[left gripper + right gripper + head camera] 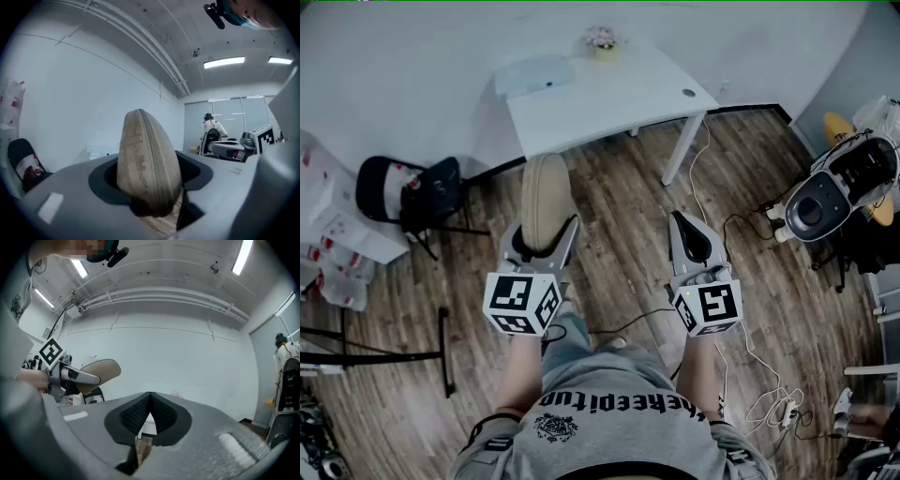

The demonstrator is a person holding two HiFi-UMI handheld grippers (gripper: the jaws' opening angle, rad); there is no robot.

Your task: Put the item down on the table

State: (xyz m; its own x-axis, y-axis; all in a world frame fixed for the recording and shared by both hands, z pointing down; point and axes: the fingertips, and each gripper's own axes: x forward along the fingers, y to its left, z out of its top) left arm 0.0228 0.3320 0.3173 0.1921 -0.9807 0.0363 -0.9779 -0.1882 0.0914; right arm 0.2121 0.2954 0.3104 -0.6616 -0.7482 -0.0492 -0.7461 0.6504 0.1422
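A beige oval zipped case [544, 192] stands on end between the jaws of my left gripper [544, 230], which is shut on it above the wooden floor. In the left gripper view the case [147, 159] fills the gap between the jaws, zip towards the camera. My right gripper [680, 220] hovers level with it to the right, jaws shut together with nothing in them; its tips [150, 395] meet in the right gripper view, where the held case [99, 371] shows at the left. The white table [628, 103] stands ahead, beyond both grippers.
On the table are a small flower pot [605, 42] and a pale blue thing [532, 75]. A black chair [412, 192] and white boxes [337, 234] stand at the left. A white machine [830, 192] and loose cables [741, 347] are at the right. A person [212, 131] stands far off.
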